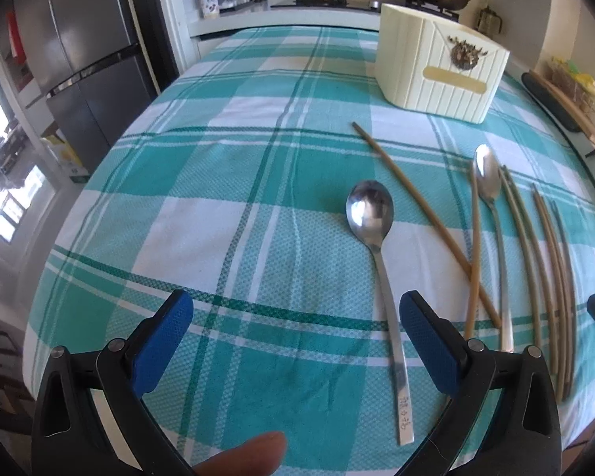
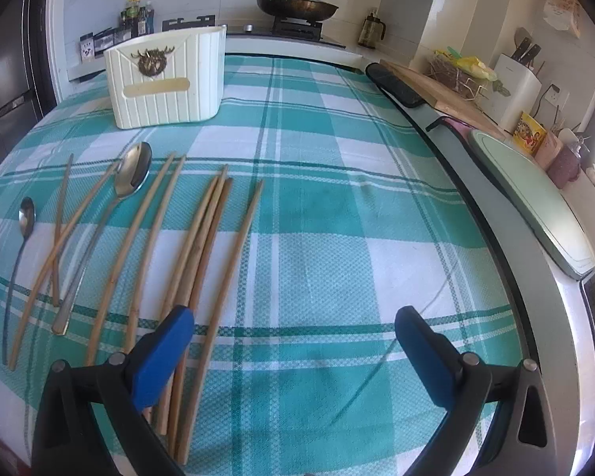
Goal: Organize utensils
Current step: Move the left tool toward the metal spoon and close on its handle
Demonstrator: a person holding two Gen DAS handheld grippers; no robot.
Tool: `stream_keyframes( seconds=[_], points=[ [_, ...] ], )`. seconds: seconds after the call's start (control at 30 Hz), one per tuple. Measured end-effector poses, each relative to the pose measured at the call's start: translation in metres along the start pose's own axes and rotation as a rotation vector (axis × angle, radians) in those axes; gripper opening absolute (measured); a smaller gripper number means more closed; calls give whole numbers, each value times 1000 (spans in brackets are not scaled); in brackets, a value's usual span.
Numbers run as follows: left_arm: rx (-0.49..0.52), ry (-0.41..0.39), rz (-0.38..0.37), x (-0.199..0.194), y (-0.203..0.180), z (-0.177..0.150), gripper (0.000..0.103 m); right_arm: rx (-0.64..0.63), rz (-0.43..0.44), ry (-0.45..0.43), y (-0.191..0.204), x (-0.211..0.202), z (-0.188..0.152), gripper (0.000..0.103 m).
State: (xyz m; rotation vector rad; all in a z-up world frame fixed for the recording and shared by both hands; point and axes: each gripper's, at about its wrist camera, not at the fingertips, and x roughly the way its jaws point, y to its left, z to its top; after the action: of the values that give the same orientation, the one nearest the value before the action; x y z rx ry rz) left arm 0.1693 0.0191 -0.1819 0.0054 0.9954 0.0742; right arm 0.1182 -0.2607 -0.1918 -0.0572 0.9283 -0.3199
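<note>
Here, everything sits on a teal-and-white checked tablecloth, and the cream utensil holder standing upright at its far side serves as the landmark. The left gripper hovers over the cloth well short of the holder, its blue pads spread wide with nothing between them. The nearer spoon lies flat in front of the holder, bowl pointing toward it, its handle passing just inside the gripper's right-hand pad; whether pad and handle touch cannot be told. A fingertip shows at the lower edge of the left wrist view.

The right gripper is likewise fully open and holds nothing. Its left-hand pad is above the near ends of a bundle of chopsticks fanned out on the cloth in front of the holder. A second spoon lies among them, bowl end nearest the holder, beside two crossed chopsticks.

Behind the holder, a lidded wok sits on the stove.
</note>
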Motion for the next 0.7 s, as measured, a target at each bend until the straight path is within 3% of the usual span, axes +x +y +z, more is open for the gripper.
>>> stream_keyframes(
  seconds=[0.23,0.47,0.7],
  points=[
    [2,39,25,26,-4,0,103,-21,-15,58,0,22,-6,103],
    [3,32,5,28,-3,0,103,-31,6,59,-1,25,-4,103],
    [-45,79,-11,39,6,4,103,-19,31,80,-1,28,-2,103]
  ],
)
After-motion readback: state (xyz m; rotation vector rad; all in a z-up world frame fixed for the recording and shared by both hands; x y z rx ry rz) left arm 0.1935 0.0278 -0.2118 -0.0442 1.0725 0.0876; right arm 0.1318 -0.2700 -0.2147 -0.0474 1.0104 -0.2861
